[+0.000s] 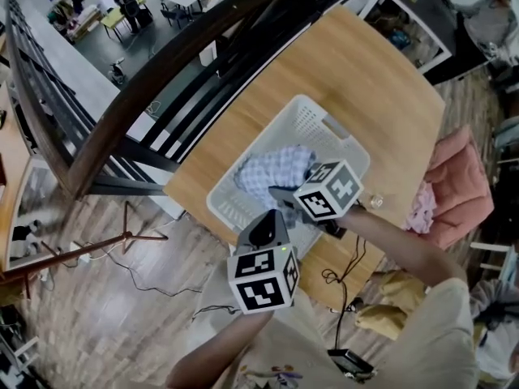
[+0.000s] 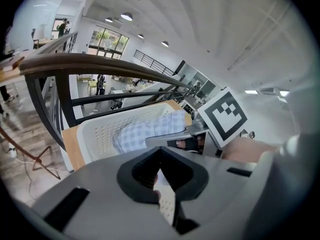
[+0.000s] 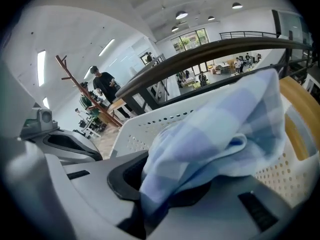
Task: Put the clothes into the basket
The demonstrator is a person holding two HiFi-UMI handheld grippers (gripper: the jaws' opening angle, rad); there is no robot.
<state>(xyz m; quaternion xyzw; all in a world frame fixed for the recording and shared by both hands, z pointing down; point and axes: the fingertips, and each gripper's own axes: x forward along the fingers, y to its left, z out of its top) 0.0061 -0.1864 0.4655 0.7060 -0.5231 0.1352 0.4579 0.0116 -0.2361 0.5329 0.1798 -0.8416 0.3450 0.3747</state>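
Two claws are over a light wooden desk (image 1: 365,79) in the head view, where a white perforated plastic basket (image 1: 324,124) stands. A blue-and-white checked cloth (image 1: 280,168) is inside the basket with the right claw (image 1: 280,193) at it; the left claw (image 1: 261,232) is at the basket's near side. In the left gripper view, the jaws are pressed together at the tips, with only a pale sliver between them. In the right gripper view, the jaws pinch the checked cloth, bunched in front of the basket's wall.

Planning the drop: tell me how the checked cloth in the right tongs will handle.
Likely floppy: the checked cloth sags in folds from the right tongs. Probably light: one pinch carries it. Could drape over the basket rim.
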